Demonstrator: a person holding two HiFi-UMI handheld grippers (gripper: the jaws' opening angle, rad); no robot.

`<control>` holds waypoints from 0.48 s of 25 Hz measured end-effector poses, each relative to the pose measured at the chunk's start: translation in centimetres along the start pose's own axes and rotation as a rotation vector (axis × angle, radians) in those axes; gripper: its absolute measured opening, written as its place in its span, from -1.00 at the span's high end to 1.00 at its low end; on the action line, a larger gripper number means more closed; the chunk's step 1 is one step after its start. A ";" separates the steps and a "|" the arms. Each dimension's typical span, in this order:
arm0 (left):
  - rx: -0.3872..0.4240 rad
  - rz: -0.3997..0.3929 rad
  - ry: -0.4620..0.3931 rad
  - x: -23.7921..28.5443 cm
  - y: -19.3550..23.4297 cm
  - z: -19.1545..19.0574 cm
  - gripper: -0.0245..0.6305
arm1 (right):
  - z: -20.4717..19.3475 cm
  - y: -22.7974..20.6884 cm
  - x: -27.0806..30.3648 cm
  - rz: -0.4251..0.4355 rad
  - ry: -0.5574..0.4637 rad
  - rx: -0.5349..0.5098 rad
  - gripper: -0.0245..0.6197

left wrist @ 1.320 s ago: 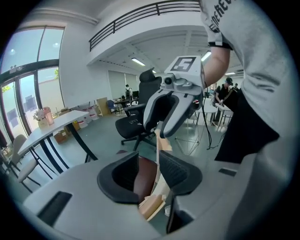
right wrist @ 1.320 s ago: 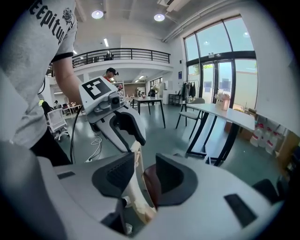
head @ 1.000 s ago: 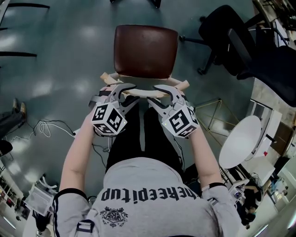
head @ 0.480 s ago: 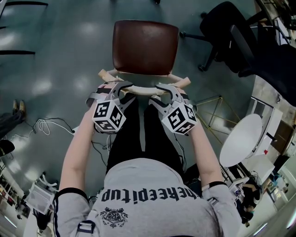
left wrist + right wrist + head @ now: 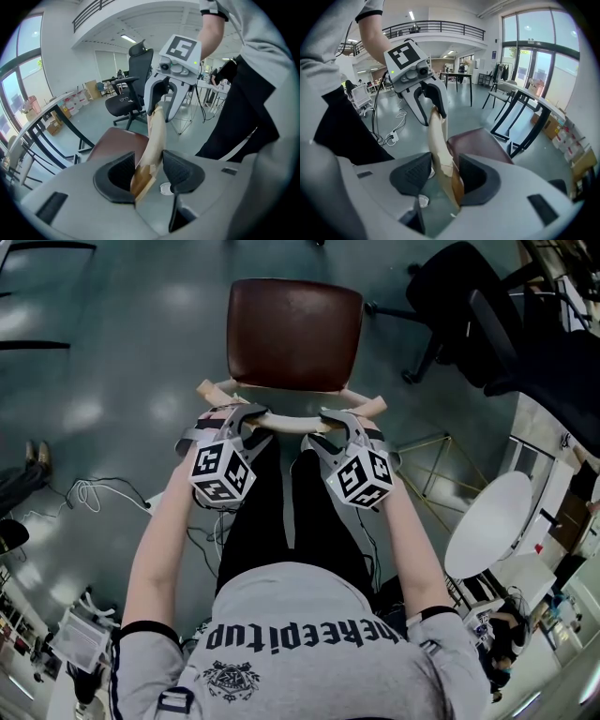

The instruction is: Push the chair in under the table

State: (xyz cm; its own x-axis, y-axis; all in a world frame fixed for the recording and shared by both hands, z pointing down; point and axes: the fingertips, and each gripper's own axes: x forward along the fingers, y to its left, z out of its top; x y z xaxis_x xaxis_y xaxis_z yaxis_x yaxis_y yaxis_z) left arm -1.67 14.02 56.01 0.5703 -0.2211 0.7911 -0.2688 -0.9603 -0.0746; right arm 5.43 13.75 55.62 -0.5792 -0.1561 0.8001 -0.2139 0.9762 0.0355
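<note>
Your left gripper (image 5: 249, 418) and right gripper (image 5: 332, 420) have dropped over the back rail (image 5: 289, 426) of the chair (image 5: 295, 334). Both jaws have just widened, the right then easing back slightly, and straddle the rail unclamped. The chair stands on open floor (image 5: 131, 343), so the push is yet to do.

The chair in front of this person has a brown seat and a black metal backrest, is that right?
Not quite. The seat is brown, but the backrest is pale wood, not black metal. The left gripper view shows it best.
</note>
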 end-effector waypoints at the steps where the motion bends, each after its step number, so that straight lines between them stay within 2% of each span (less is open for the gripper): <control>1: -0.004 -0.001 -0.002 0.0 0.0 0.0 0.34 | 0.0 0.0 0.1 -0.002 -0.003 0.002 0.33; 6: -0.026 -0.012 0.000 0.1 0.2 -0.1 0.34 | 0.1 -0.1 0.1 0.005 -0.008 -0.011 0.37; 12: -0.032 -0.014 -0.001 0.1 0.4 0.2 0.34 | 0.1 -0.4 -0.2 -0.030 -0.011 -0.008 0.38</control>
State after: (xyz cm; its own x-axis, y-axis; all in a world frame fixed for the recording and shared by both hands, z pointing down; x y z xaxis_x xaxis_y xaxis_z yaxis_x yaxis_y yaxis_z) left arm -1.63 13.57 55.93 0.5749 -0.2080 0.7913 -0.2853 -0.9574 -0.0444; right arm 5.49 13.35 55.39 -0.5814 -0.1872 0.7918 -0.2254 0.9721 0.0643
